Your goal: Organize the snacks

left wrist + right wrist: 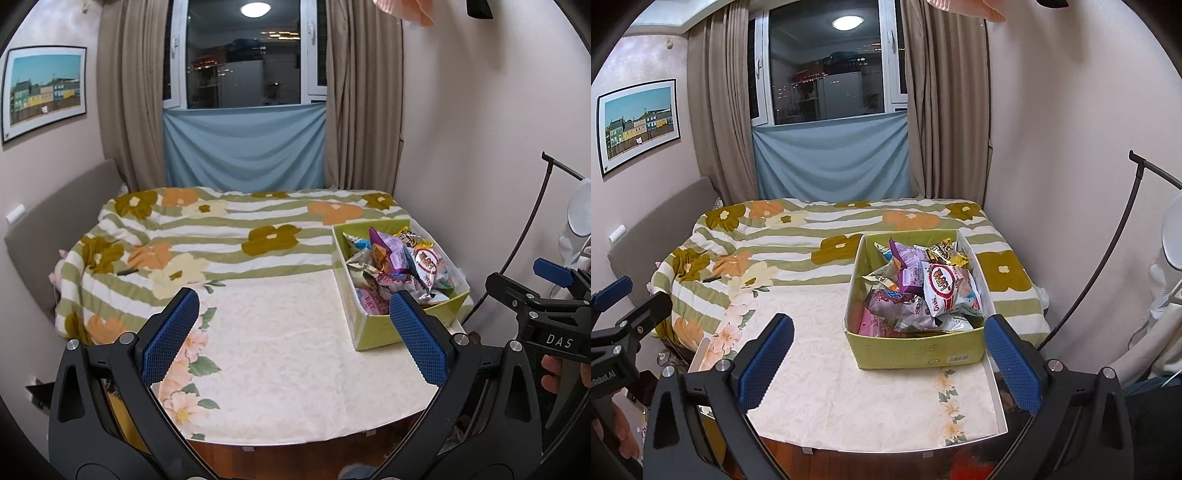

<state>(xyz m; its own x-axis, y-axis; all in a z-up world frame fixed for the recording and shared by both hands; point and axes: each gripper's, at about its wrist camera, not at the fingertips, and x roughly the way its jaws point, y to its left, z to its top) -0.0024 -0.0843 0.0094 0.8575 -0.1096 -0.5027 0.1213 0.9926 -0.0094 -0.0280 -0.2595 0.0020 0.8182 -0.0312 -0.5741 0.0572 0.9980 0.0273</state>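
Observation:
A yellow-green cardboard box [373, 332] [916, 350] stands on the right side of the table, filled with several snack packets [402, 266] [923, 291], among them a white-and-red bag [943, 291] and a purple one [905, 258]. My left gripper [295, 328] hovers open over the table's near edge, its right finger just in front of the box. My right gripper [890, 354] is open too, held before the box's front wall with nothing between its pads. Each gripper shows at the edge of the other's view, the right gripper [554, 295] and the left gripper [624, 314].
A cream floral cloth covers the table [288, 350] [849, 387]. Behind it lies a bed with a green striped flower blanket [207, 236] [775, 236]. Curtains and a window stand at the back. A black lamp stand [1108, 251] and a wall are close on the right.

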